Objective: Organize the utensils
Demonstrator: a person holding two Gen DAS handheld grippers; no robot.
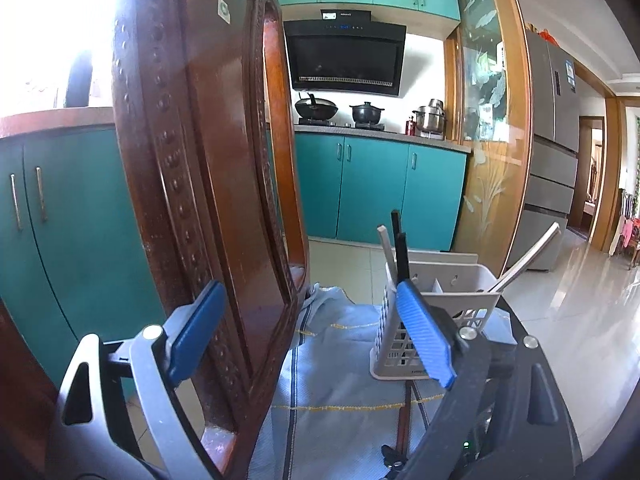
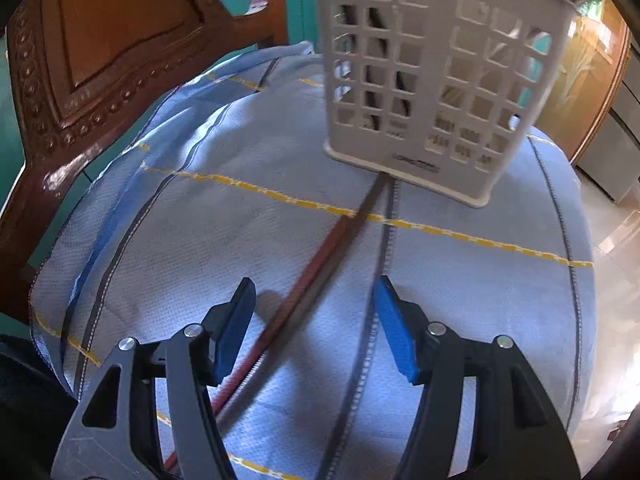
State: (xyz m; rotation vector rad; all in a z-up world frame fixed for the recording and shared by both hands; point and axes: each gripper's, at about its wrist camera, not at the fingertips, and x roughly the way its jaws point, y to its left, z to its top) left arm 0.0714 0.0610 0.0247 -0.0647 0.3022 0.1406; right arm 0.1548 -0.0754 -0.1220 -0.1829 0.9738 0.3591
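A pair of slim chopsticks (image 2: 320, 264), red-brown and dark, is laid on the blue woven cloth (image 2: 200, 216), its long axis running from the white slotted caddy (image 2: 432, 80) back between the spread pads of the right tool (image 2: 314, 328), the nearer one. The left tool (image 1: 308, 332) is spread wide, empty, beside the caddy.

chopsticks (image 2: 304, 300) near ends cut off, blurred

carved wooden chair (image 1: 208, 184) | blue checked cloth (image 2: 248, 240) | teal cabinets (image 1: 376, 192) | range hood (image 1: 346, 58) | probably fridge (image 1: 554, 140)
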